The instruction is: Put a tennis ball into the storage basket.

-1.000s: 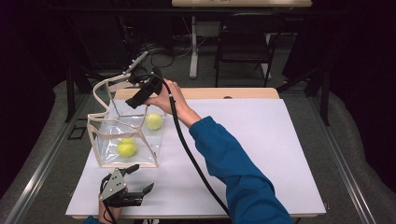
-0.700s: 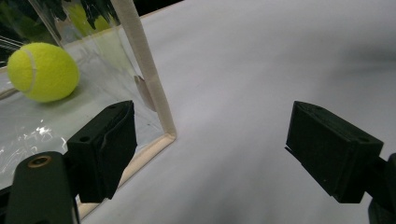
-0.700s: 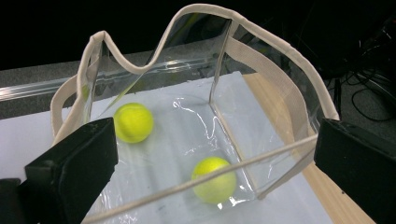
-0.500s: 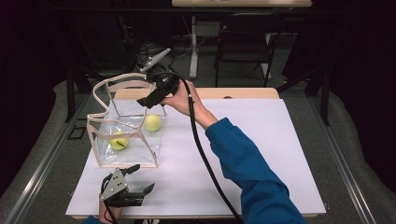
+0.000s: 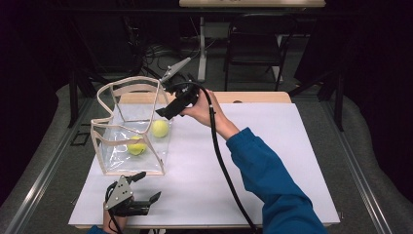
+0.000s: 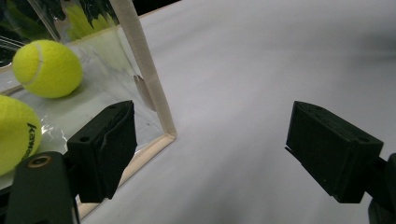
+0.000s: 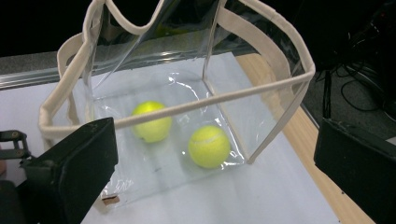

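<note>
- Both grippers stand with jaws apart and grip nothing: the right gripper (image 5: 163,113) hangs above the far right corner of the clear bag (image 5: 130,146), and the left gripper (image 5: 144,187) rests low near the table's near left corner, just in front of the bag's near side.
- The clear bag stands upright and open near the left edge of the white table (image 5: 272,161), its cream trim (image 7: 187,107) and handles (image 5: 127,88) rising above the rim.
- Two tennis balls lie on the bag's floor: one tennis ball (image 5: 137,146) nearer the middle, the other tennis ball (image 5: 160,128) against the far right wall. In the right gripper view they lie near each other but apart.
- Judged risk: the bag is light and soft-walled, so a jaw that clips the trim or a handle on the way in could tip or drag it toward the left edge, which is near.
- Judged risk: the balls are round and free to roll on slick plastic; a grip that lands off centre could squirt one into a corner, out of easy reach.
- Judged risk: the right gripper's cable (image 5: 221,161) trails across the table and could snag if the arm swings wide.
- Open room lies to the right and near side, where the white table is bare; the left and far sides of the bag sit close to the table's edges, so moves are safer from above or from the right.
</note>
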Motion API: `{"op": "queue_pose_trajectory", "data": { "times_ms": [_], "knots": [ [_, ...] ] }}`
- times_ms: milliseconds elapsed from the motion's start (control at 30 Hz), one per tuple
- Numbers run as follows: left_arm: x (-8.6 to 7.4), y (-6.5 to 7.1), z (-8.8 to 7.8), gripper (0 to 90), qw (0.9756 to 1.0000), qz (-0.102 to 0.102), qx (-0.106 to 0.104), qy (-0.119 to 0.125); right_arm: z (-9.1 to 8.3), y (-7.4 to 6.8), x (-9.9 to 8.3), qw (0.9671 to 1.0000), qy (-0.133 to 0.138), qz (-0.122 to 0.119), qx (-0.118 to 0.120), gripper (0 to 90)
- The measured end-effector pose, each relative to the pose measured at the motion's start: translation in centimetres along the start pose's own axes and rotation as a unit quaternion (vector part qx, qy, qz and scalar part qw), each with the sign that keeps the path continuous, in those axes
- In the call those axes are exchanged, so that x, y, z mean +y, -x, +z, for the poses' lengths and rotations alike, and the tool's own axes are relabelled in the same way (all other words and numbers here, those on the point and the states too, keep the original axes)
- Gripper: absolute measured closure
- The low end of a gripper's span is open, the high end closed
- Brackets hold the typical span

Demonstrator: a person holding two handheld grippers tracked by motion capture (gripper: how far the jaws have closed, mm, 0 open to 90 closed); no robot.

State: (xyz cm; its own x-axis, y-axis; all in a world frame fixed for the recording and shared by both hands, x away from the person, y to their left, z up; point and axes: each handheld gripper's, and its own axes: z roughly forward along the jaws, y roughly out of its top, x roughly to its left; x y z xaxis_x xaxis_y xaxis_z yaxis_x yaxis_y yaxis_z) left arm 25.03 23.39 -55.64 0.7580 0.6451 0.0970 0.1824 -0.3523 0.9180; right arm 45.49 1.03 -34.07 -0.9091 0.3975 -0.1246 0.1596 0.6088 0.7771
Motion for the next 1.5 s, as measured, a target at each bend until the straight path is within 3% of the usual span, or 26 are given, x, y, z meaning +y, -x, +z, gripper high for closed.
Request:
{"op": "queue_pose_trajectory", "data": {
  "times_ms": [600,867,1500],
  "knots": [
    [0.0,0.1,0.0,16.0,1.0000,0.002,0.000,-0.002,-2.0,-0.2,-4.7,0.9999,-0.012,0.012,0.001,0.0],
    [0.0,0.1,0.0,16.0,1.0000,0.003,0.000,-0.002,-2.9,-0.7,-7.7,0.9996,-0.020,0.017,-0.006,0.0],
    [0.1,0.1,0.2,16.0,1.0000,0.006,0.000,-0.002,-4.7,-1.4,-12.0,0.9992,-0.022,0.028,-0.015,0.0]
  ]
}}
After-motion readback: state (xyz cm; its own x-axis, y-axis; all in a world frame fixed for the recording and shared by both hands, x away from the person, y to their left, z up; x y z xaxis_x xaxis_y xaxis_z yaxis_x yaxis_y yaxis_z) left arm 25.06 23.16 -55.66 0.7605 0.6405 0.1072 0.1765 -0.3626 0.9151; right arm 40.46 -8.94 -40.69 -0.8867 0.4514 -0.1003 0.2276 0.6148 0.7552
